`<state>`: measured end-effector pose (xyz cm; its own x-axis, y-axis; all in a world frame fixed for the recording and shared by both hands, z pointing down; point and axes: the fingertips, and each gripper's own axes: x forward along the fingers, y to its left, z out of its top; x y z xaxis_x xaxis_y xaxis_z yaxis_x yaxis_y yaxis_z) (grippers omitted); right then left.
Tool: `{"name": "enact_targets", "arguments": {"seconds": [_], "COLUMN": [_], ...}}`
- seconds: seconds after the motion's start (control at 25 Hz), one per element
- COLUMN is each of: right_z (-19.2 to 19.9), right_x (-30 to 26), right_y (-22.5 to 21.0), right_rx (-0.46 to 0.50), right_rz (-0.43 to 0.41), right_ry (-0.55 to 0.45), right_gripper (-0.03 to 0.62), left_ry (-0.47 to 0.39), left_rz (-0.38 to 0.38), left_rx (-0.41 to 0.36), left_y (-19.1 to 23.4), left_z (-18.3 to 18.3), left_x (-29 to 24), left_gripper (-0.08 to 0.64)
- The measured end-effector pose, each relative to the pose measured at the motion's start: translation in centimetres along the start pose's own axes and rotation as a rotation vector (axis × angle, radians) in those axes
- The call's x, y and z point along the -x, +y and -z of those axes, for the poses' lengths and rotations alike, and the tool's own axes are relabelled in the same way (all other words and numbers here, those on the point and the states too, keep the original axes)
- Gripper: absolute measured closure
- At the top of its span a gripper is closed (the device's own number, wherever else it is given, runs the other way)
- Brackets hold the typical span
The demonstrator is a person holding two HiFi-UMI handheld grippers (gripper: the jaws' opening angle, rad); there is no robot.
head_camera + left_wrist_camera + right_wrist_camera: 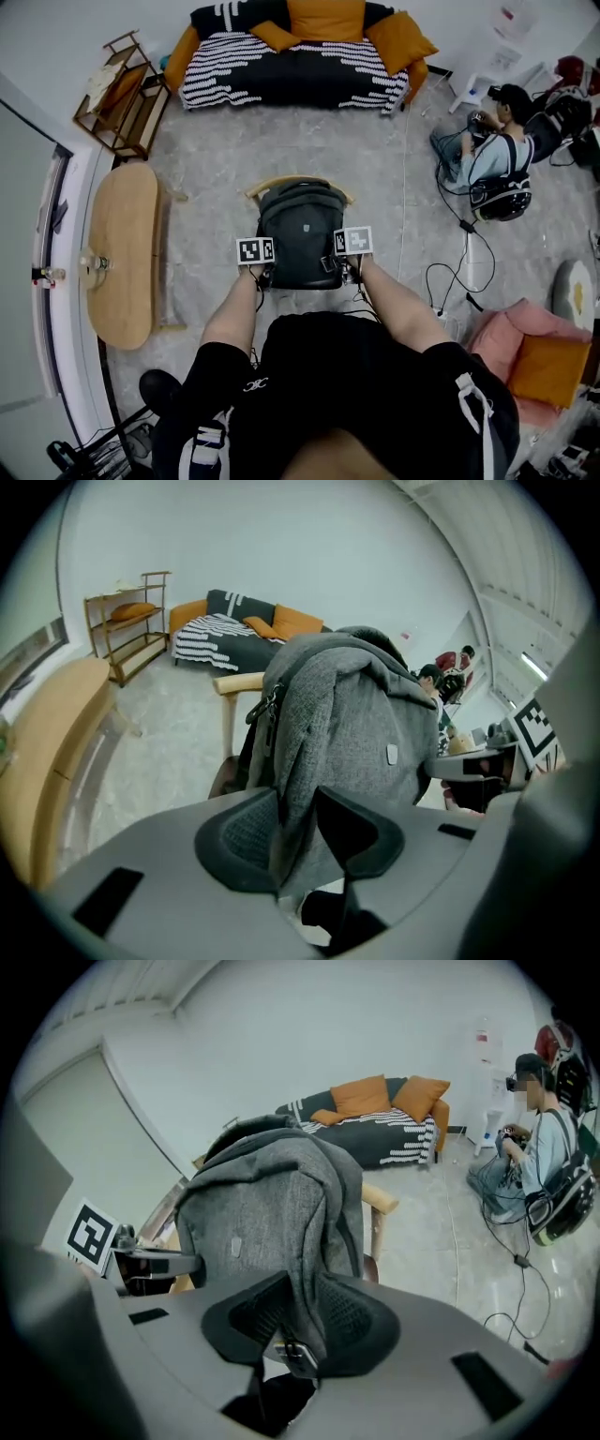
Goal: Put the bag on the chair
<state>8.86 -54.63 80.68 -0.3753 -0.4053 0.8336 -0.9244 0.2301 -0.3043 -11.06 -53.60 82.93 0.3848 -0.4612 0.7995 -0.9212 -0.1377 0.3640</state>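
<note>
On chair (267, 185), bag (300, 230) upright; left gripper (296, 808), right gripper (302, 1290) straddle its fabric

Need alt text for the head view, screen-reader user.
Seen from above, the left tongs and right tongs are at the near corners of a dark grey backpack sitting on a wooden chair. Beyond stands a striped sofa with orange cushions; a wooden table is at left, a seated person at upper right.

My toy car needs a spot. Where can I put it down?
The oval wooden table is bare past its small bottle; so is the grey floor before the striped sofa. The grey backpack fills the wooden chair.
</note>
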Motion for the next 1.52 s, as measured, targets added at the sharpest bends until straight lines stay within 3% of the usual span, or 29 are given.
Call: {"name": "enact_targets", "arguments": {"seconds": [0.08, 0.16, 0.48, 0.6, 0.72, 0.88, 1.0, 1.16, 1.32, 1.52], "right_z": [-0.4, -1.0, -7.0, -9.7, -12.2, -14.7, -15.6, -14.9, -14.2, -13.2], "right_x": [0.4, 1.2, 7.8, 11.7, 16.3, 22.2, 26.2, 28.9, 29.5, 29.5], "right_y": [-0.5, -1.0, 0.6, 3.1, 5.6, 8.7, 10.7, 12.0, 12.4, 12.2], "right_rx": [0.038, 0.092, 0.151, 0.245, 0.337, 0.371, 0.372, 0.395, 0.375, 0.365], "right_rz": [0.034, 0.067, 0.031, -0.03, -0.039, -0.074, -0.128, -0.161, -0.182, -0.187], "right_ry": [-0.026, -0.085, -0.394, -0.51, -0.63, -0.771, -0.863, -0.917, -0.915, -0.911], "right_gripper": [0.447, 0.446, 0.573, 0.577, 0.577, 0.578, 0.578, 0.58, 0.578, 0.578], "left_ry": [-0.036, -0.079, -0.261, -0.368, -0.506, -0.672, -0.75, -0.802, -0.794, -0.789], "left_rz": [-0.04, -0.083, -0.143, -0.16, -0.156, -0.17, -0.187, -0.25, -0.306, -0.298], "left_rx": [0.015, 0.008, -0.051, -0.12, -0.169, -0.189, -0.188, -0.27, -0.328, -0.304], "left_y": [0.7, 1.4, 1.7, -0.4, -3.4, -6.5, -8.2, -10.1, -10.5, -10.7], "left_z": [-0.9, -1.8, -4.6, -6.4, -8.8, -11.5, -12.1, -11.7, -11.0, -10.0], "left_x": [0.1, 0.9, 7.3, 11.0, 16.0, 23.2, 27.6, 31.2, 32.7, 32.9], "left_gripper": [0.422, 0.411, 0.444, 0.527, 0.54, 0.54, 0.54, 0.54, 0.54, 0.54]}}
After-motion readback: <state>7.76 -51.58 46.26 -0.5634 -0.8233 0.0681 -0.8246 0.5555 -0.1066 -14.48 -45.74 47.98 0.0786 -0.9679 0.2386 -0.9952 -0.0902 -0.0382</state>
